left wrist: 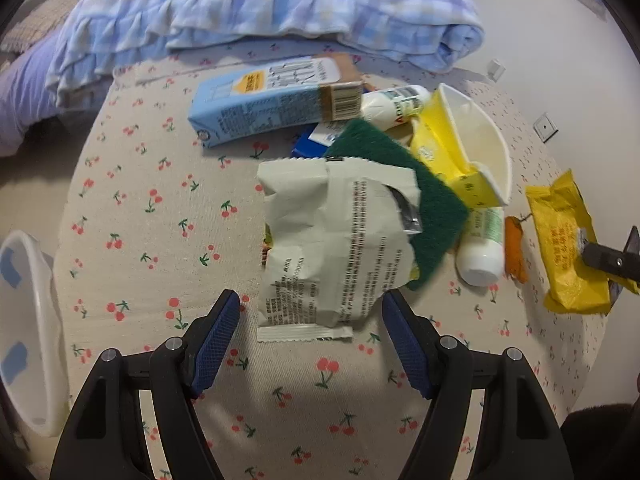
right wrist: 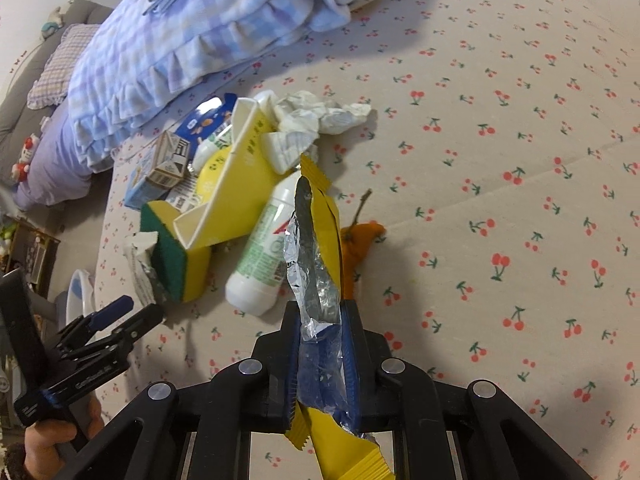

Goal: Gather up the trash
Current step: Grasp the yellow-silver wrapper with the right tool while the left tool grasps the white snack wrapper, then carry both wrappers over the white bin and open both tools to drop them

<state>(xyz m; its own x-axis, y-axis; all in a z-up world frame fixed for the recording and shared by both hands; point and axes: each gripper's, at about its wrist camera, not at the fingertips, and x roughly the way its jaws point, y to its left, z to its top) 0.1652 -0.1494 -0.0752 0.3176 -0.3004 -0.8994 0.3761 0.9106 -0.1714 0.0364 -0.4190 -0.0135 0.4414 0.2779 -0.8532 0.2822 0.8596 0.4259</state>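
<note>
Surface: bed w/ cherry-print sheet [left wrist: 132, 208]; blue checked blanket [left wrist: 256, 4] bunched at far side; white basin [left wrist: 28, 320] off the left edge; lilac pillow [right wrist: 60, 64] and couch in bkgd.
Trash pile, mid-sheet: 1 blue milk carton [left wrist: 264, 104]; 2 white bottles [left wrist: 482, 248]; 1 yellow paper tub [left wrist: 460, 144], tipped over; 1 green scouring sponge [left wrist: 408, 184]; 1 white snack bag [left wrist: 328, 248]; 1 orange peel [left wrist: 514, 252]; 1 wad of tissue [right wrist: 316, 114]; 1 blue biscuit pack, part hidden.
Left gripper [left wrist: 312, 312]: jaws wide apart, straddling snack bag's near end, nothing held.
Right gripper [right wrist: 324, 320]: clamped tight on 1 yellow foil wrapper [right wrist: 316, 232], lifted beside the pile.
</note>
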